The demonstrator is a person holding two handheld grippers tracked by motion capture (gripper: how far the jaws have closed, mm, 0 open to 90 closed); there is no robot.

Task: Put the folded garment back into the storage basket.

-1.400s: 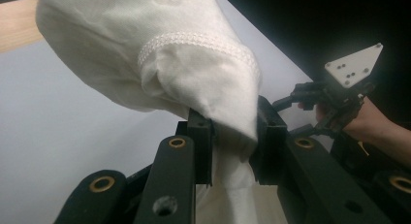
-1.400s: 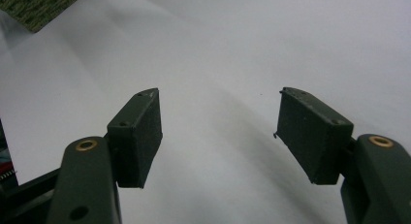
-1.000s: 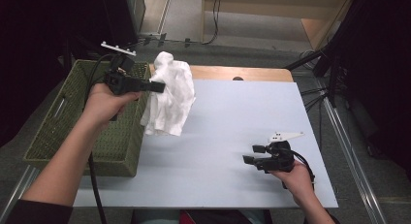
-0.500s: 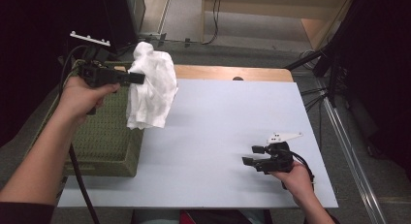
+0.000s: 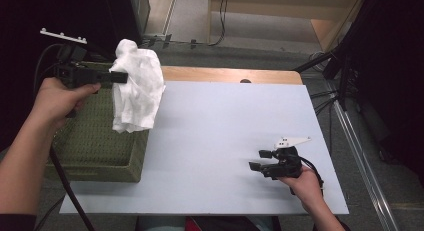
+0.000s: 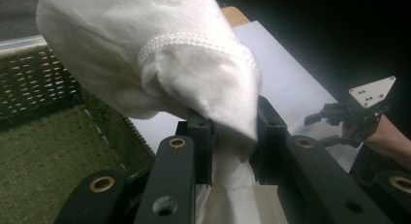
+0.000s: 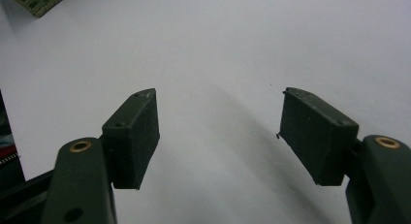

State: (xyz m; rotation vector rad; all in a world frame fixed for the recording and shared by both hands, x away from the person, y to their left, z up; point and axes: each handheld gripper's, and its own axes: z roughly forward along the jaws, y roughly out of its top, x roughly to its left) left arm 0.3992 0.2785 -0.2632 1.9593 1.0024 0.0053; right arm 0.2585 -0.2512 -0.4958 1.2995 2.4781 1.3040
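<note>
A crumpled white cloth (image 5: 137, 88) hangs in the air over the right edge of the green woven basket (image 5: 95, 141). My left gripper (image 5: 120, 77) is shut on the cloth near its top, held level from the left. In the left gripper view the cloth (image 6: 160, 64) is pinched between the two black jaws of that gripper (image 6: 232, 136) and drapes over them. My right gripper (image 5: 260, 160) rests low on the white table (image 5: 225, 121) at the front right, open with nothing between its fingers (image 7: 133, 132).
The basket stands at the table's left edge, its corner (image 7: 39, 1) seen in the right gripper view. A wooden strip (image 5: 230, 75) runs along the table's far edge. Black stand legs (image 5: 340, 66) rise at the right, beyond the table.
My left gripper has carried the cloth leftward and a little up, from over the table to over the basket's edge. The right gripper has stayed put.
</note>
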